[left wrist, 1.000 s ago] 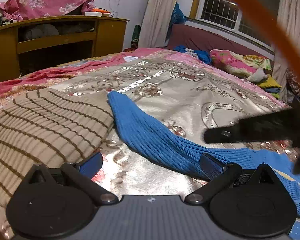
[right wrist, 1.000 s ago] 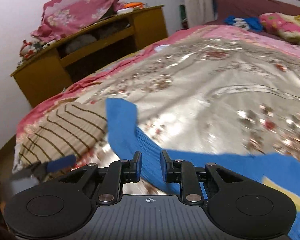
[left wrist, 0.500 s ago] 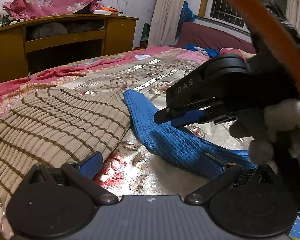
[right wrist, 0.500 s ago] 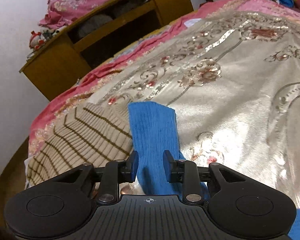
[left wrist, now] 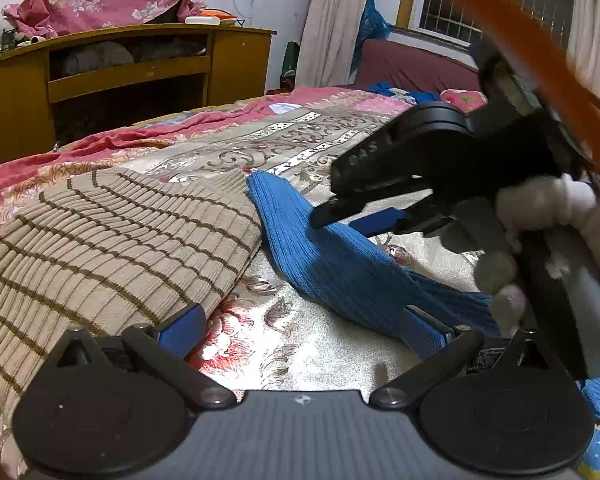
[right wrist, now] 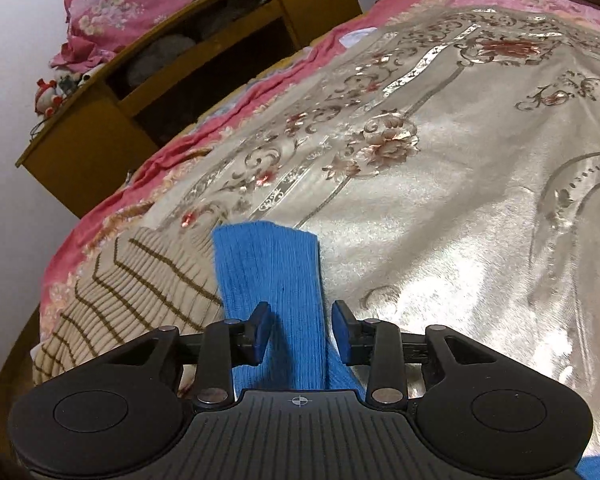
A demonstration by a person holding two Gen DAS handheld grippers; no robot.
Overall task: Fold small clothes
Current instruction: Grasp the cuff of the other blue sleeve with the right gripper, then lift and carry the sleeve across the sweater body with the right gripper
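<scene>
A blue ribbed knit garment (left wrist: 332, 256) lies on the silver floral bedspread, one long sleeve stretched toward a beige striped knit (left wrist: 100, 240). My left gripper (left wrist: 304, 332) is open, low over the bedspread, its right finger at the blue sleeve's edge. My right gripper (right wrist: 302, 330) is open, its fingers straddling the blue sleeve (right wrist: 272, 268) just above it. It also shows in the left wrist view (left wrist: 356, 218), held by a white-gloved hand over the sleeve.
The beige striped knit (right wrist: 140, 280) lies left of the sleeve. The silver bedspread (right wrist: 440, 200) spreads right and far. A wooden cabinet (left wrist: 132, 76) stands beyond the bed's pink edge. Loose clothes (left wrist: 400, 92) lie by a maroon sofa at the back.
My right gripper moved along the sleeve toward its cuff, lowered over it, and its fingers opened wider. My left gripper shifted slightly and stayed open.
</scene>
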